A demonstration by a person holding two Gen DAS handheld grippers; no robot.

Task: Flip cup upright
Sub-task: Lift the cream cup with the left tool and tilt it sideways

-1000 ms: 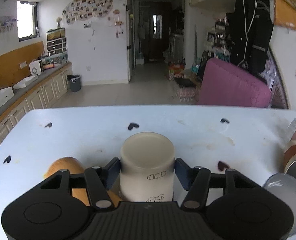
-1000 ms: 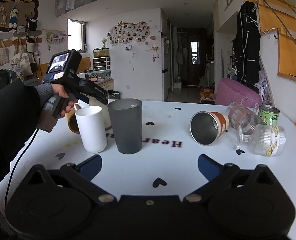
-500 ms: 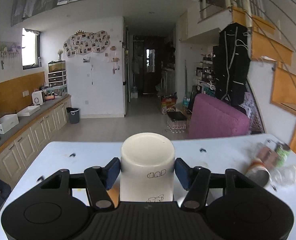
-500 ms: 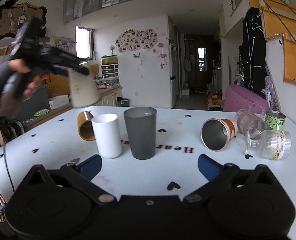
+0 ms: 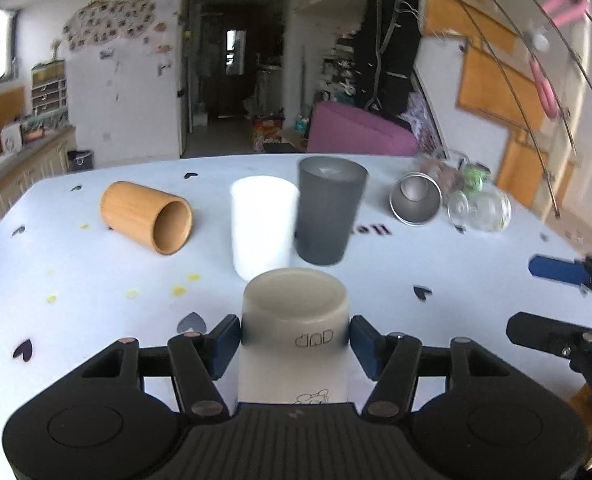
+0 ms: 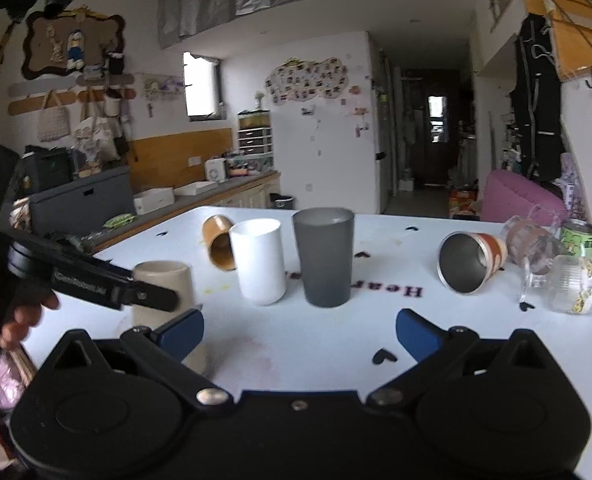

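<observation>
My left gripper (image 5: 295, 346) is shut on a cream ceramic cup (image 5: 294, 332), its flat base facing the camera. In the right wrist view the same cup (image 6: 164, 280) stands mouth-down low over the white table (image 6: 315, 344) at its near left corner, with the left gripper (image 6: 152, 300) clamped across it. My right gripper (image 6: 299, 330) is open and empty above the table's near edge; its blue pads (image 5: 555, 270) show at the right of the left wrist view.
A wooden cup (image 5: 146, 216) lies on its side. A white cup (image 5: 262, 226) and a grey tumbler (image 5: 327, 214) stand upright mid-table. A steel cup (image 6: 469, 266) lies on its side, next to glass jars (image 6: 575, 284) and a green can (image 6: 577, 236).
My left gripper has carried the cream cup from high at the far left down to the table's near left corner. The right gripper has stayed open and nearly still.
</observation>
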